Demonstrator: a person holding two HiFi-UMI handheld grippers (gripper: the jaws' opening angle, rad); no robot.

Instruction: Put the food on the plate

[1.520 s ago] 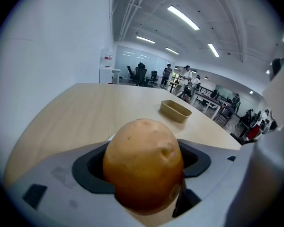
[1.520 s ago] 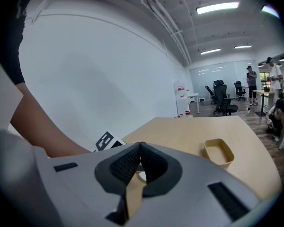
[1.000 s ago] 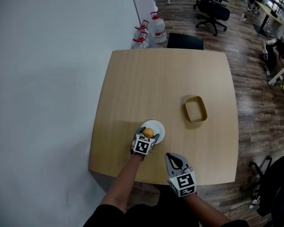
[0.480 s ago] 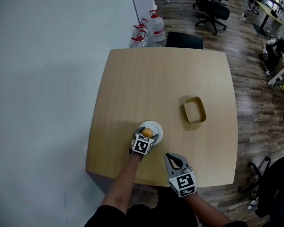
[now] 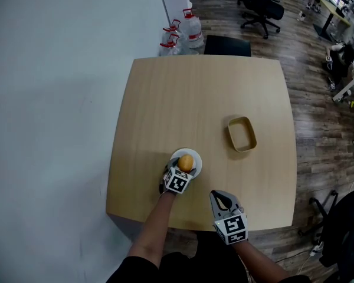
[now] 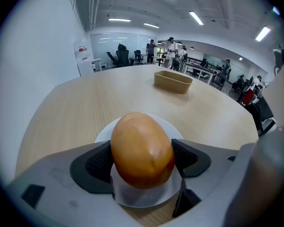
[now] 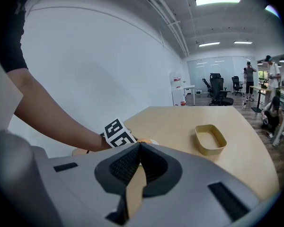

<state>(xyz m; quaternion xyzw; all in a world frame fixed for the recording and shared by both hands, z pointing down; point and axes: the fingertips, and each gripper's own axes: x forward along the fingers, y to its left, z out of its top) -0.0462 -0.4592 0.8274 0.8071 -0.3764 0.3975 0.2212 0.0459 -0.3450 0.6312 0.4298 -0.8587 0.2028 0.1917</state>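
**Food clamped in left gripper above plate**

Food (image 6: 142,148), an egg-shaped orange-brown piece with a glossy skin, is seen between the two dark pads of the left gripper (image 6: 142,161). Both pads are pressed against its sides, so the piece is pinched. The white plate (image 6: 174,127) is seen directly under and behind the food. Whether the food's underside touches the plate cannot be told.

In the head view the plate (image 5: 196,158) is found on the wooden table (image 5: 194,99), close to the near edge and left of centre. The food (image 5: 186,161) is seen within the plate's outline, with the left gripper (image 5: 182,170) reaching in from the near side.

The right gripper (image 5: 217,197) is held over the table's near edge, right of the plate and apart from it. In the right gripper view its jaws are seen pressed together at the tips, and nothing is held between them (image 7: 140,145).

A tan container (image 5: 229,135) is noted on the table, right of the plate and well apart from it; its inside appears bare.

Water bottles (image 5: 190,27) and office chairs (image 5: 259,7) are recorded on the floor beyond the far edge.
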